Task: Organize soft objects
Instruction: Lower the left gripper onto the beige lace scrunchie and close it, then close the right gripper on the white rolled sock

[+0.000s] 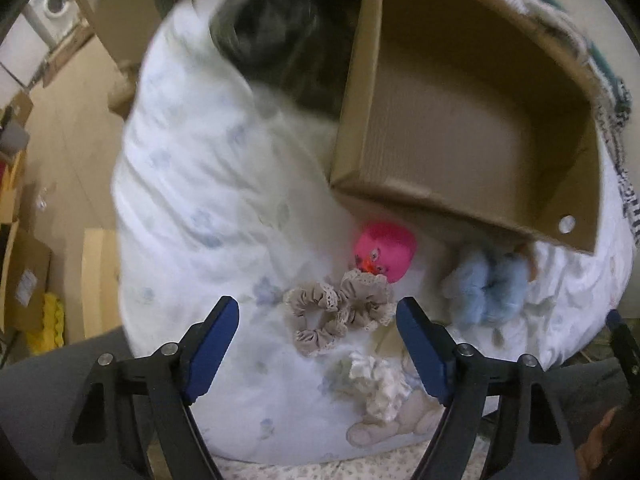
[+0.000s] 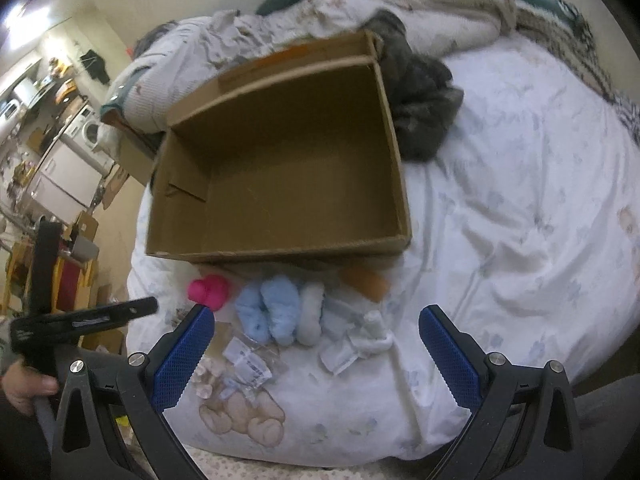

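An empty cardboard box (image 1: 440, 208) (image 2: 280, 168) lies on the white bear-print duvet (image 1: 192, 184) (image 2: 520, 200). In front of it sit a pink duck toy (image 1: 384, 248) (image 2: 210, 286), pale blue fluffy scrunchies (image 1: 488, 284) (image 2: 268, 312), two beige lace scrunchies (image 1: 340, 312) and a white scrunchie (image 1: 380, 384). My left gripper (image 1: 318, 316) points down just above the beige scrunchies; its jaws are open and hold nothing. My right gripper (image 2: 316, 316) hovers open and empty over the blue scrunchies and a white fluffy roll (image 2: 312, 312).
A dark grey fleece (image 2: 420, 100) (image 1: 272, 28) lies behind the box, with knitted blankets (image 2: 460, 4) beyond. Plastic packets (image 2: 248, 360) and an orange item (image 2: 366, 280) lie among the soft things. A hand (image 2: 24, 388) grips the other tool's handle. Floor and boxes (image 1: 32, 272) lie off the bed's left edge.
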A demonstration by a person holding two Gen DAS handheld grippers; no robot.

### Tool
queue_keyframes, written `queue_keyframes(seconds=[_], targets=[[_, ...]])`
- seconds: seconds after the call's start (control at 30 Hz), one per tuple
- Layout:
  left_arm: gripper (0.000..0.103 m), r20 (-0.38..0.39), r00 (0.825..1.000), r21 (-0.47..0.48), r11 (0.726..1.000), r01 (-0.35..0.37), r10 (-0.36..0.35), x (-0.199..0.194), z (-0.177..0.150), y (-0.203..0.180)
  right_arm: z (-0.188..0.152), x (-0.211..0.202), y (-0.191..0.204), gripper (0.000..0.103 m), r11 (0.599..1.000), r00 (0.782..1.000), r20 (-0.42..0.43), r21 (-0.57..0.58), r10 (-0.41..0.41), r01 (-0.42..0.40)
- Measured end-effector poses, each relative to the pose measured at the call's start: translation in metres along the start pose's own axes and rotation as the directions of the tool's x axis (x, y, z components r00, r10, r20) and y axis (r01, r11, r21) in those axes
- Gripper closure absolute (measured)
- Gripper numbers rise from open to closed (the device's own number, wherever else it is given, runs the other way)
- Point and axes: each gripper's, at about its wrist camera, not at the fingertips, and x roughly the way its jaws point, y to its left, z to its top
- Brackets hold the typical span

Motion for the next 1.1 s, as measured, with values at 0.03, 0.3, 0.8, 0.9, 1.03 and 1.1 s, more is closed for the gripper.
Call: queue_keyframes(seconds=[0.03,0.3,0.8,0.9,1.03,1.1], targets=[[0.024,-0.015,1.000,0.004,1.000,0.004,-0.004,0.011,0.001,-0.001,0.000,0.004,-0.002,0.000,1.000,1.000,-0.011,0.009,-0.004,0.004],[0.053,-0.100,0.994,0.023,0.999,0.039,-0.037,0.058,-0.001,-0.011,0.002,0.020,-0.021,0.000,0.996,0.999,-0.054,0.085,-0.006,0.010],[0.091,0.065,0.994,0.002,0.996,0.093,-0.093,-0.017,-0.030,-0.001,-0.005,0.061,-0.047,0.021,0.972,0.974,-0.219,0.237,0.061,-0.008],[0.091,0.109,0.990,-0.027,0.995,0.096,-0.093,-0.030,-0.020,0.007,-0.005,0.074,-0.044,0.028,0.975,0.968,-0.248,0.221,0.035,0.021],[0.091,0.120,0.988,-0.044,0.994,0.101,-0.095,-0.040,-0.015,0.013,-0.006,0.092,-0.041,0.036,0.975,0.961,-0.275,0.215,-0.003,0.064],[0.091,0.133,0.987,-0.037,0.995,0.096,-0.091,-0.042,-0.016,0.009,-0.005,0.097,-0.038,0.060,0.978,0.960,-0.280,0.192,-0.023,0.080]])
